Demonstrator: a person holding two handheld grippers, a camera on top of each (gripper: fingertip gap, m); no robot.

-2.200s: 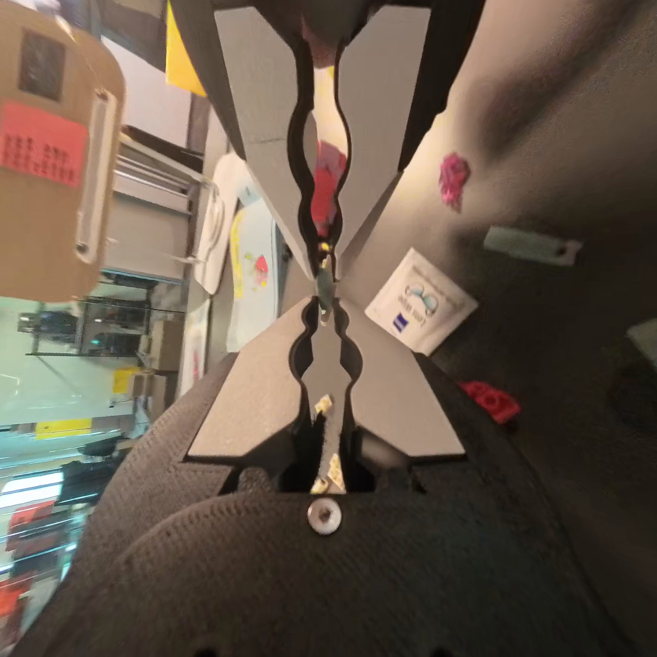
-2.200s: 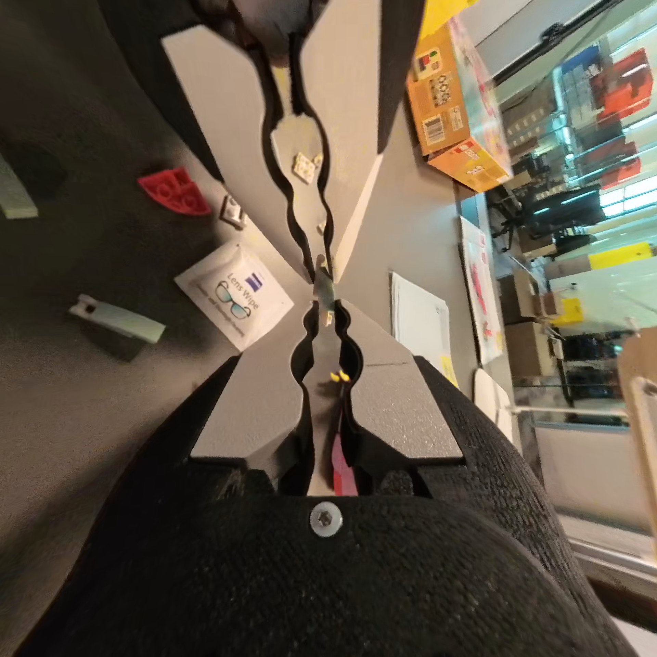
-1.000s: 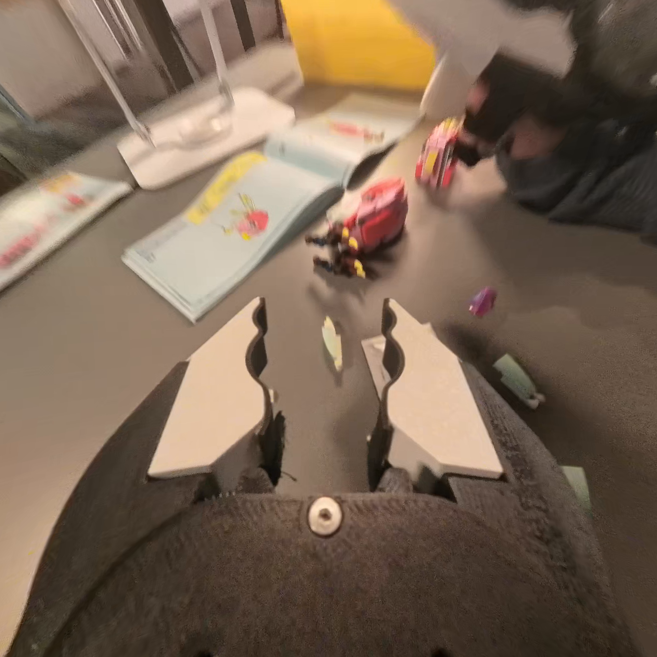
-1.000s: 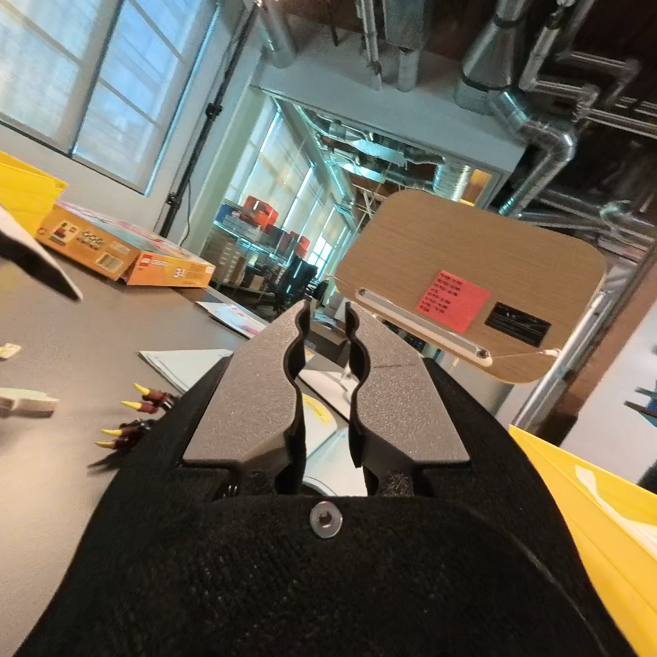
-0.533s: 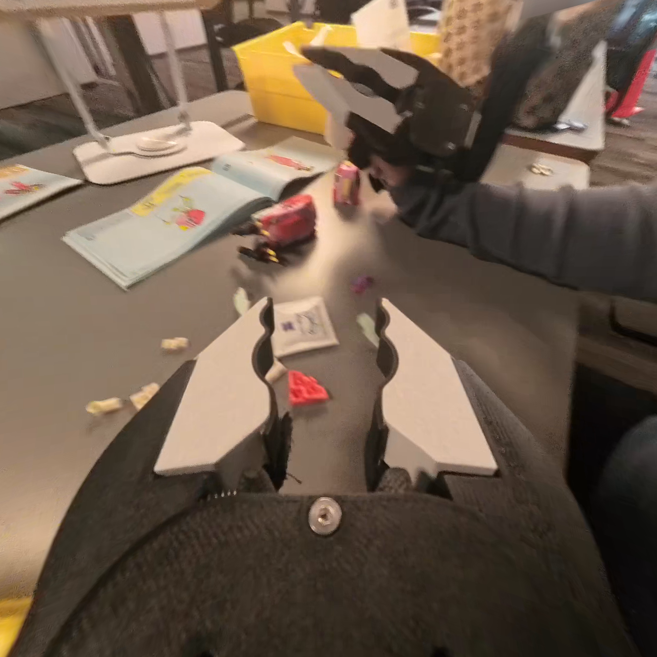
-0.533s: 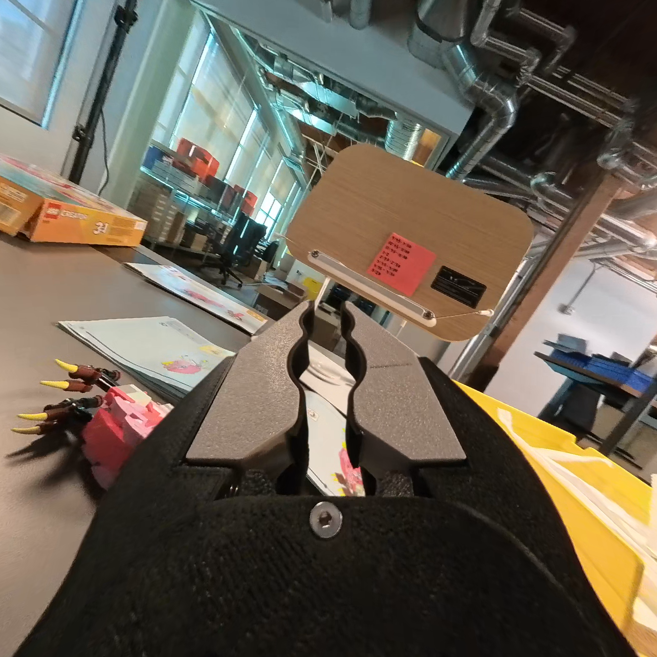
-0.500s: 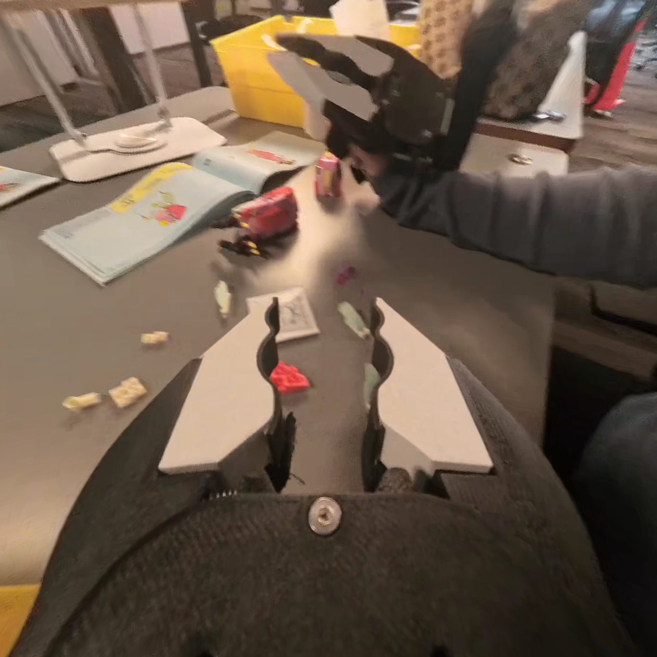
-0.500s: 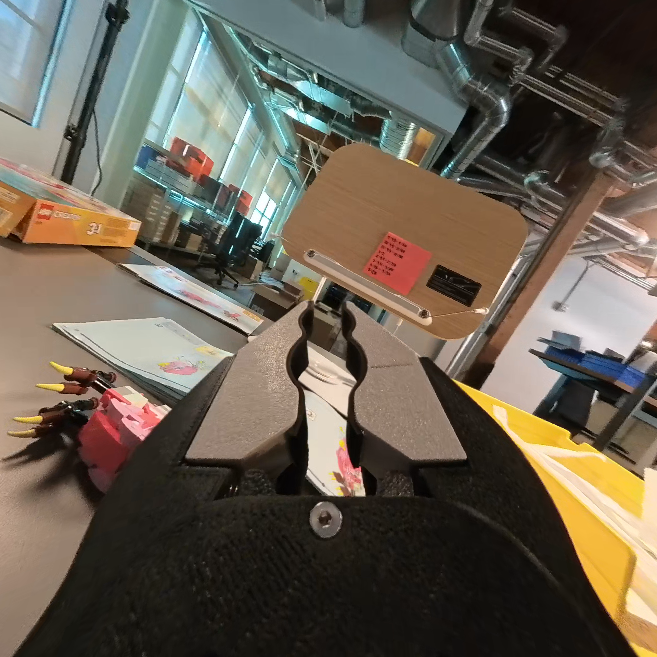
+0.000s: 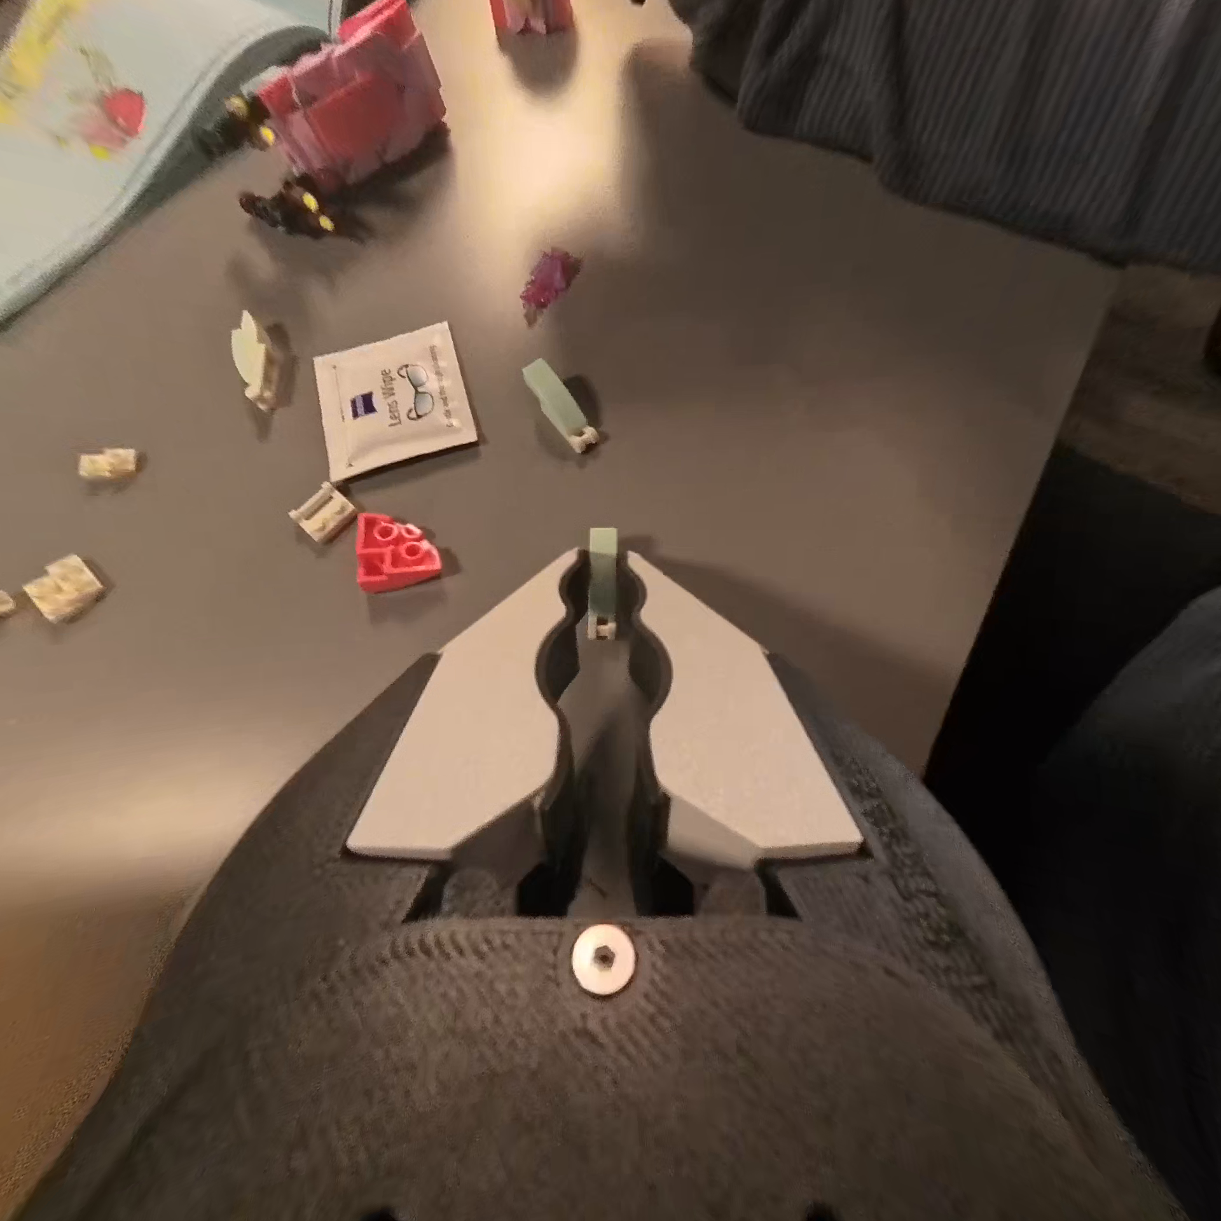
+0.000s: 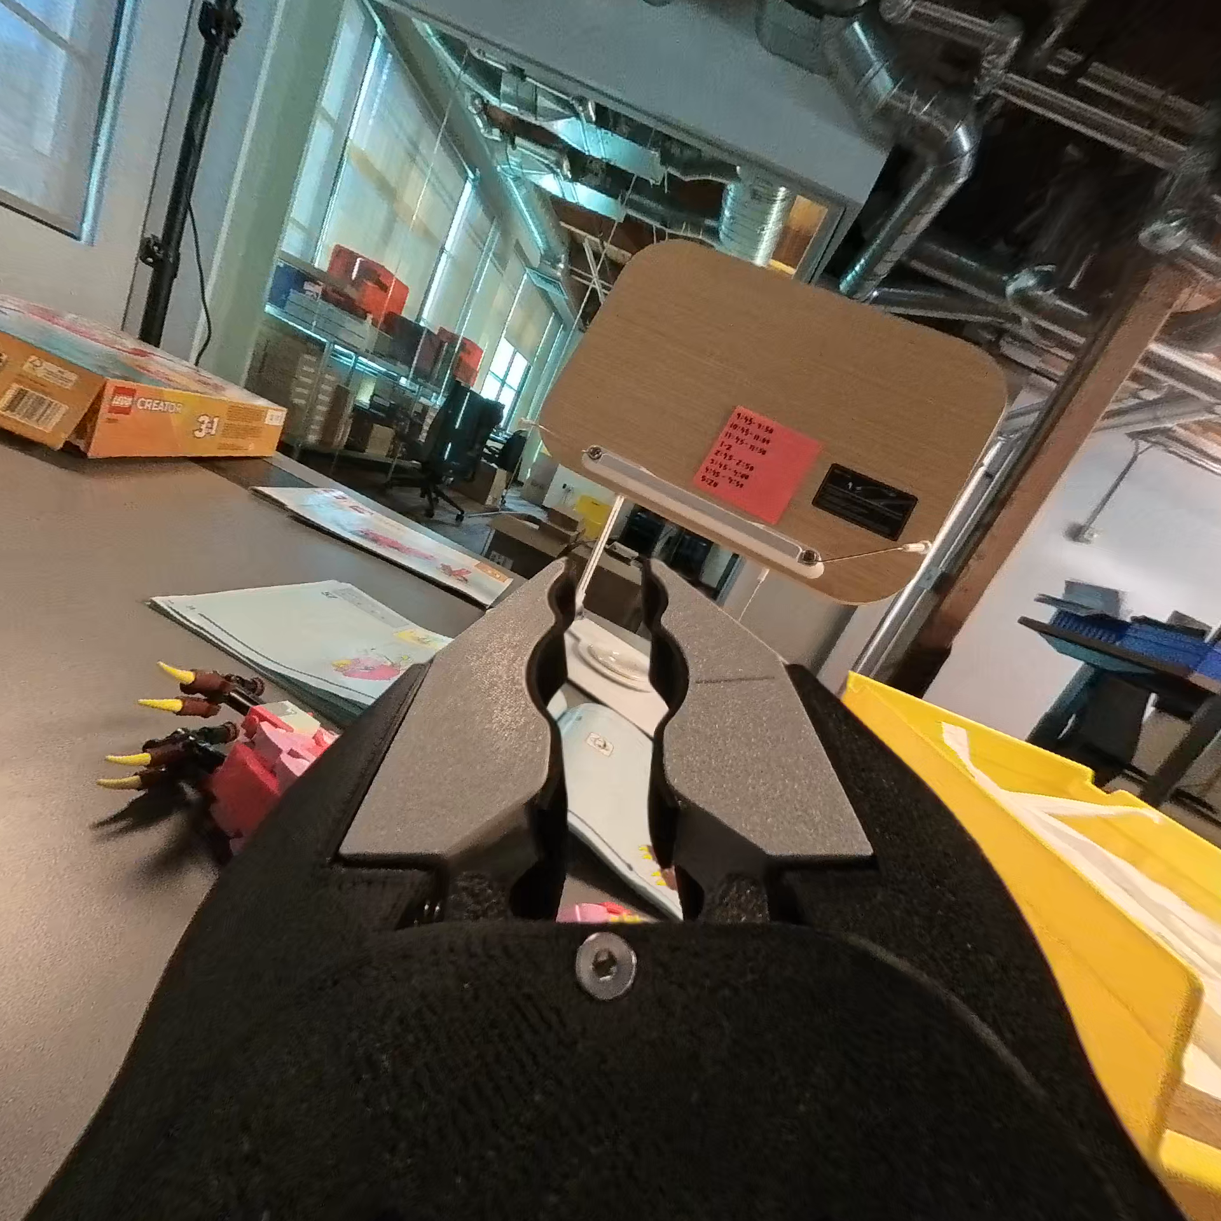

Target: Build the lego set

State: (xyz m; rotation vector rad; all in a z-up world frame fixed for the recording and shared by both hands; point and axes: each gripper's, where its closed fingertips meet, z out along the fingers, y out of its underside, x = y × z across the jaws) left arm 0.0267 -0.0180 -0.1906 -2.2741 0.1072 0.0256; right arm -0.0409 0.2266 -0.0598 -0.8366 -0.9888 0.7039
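Note:
My left gripper point(image 9: 602, 558) is shut on a small pale green brick piece point(image 9: 602, 581). The piece stands upright between the fingertips, just over the dark grey table point(image 9: 793, 462) near its right edge. A red wedge brick point(image 9: 395, 554) lies to the left, and a second pale green piece point(image 9: 555, 404) lies farther ahead. My right gripper point(image 10: 604, 568) is open by a narrow gap with nothing between the fingers. It is held low over the table and points at a wooden board on a stand point(image 10: 760, 409). A pink and red brick model with yellow claws point(image 10: 258, 766) lies to its left.
In the left wrist view a white sachet point(image 9: 394, 398), a purple piece point(image 9: 550, 276), several tan pieces point(image 9: 63, 587), the pink model point(image 9: 357, 125) and a booklet point(image 9: 79, 132) lie ahead, and a grey sleeve point(image 9: 958, 119) crosses the top right. A yellow bin point(image 10: 1057, 892) and an orange box point(image 10: 132, 409) flank the right gripper. Across from one pair of fingers to the other is roughly 30 centimetres.
My left gripper was open above the table. It has dropped towards the right edge and closed on the pale green piece. My right gripper has barely moved and stays slightly open.

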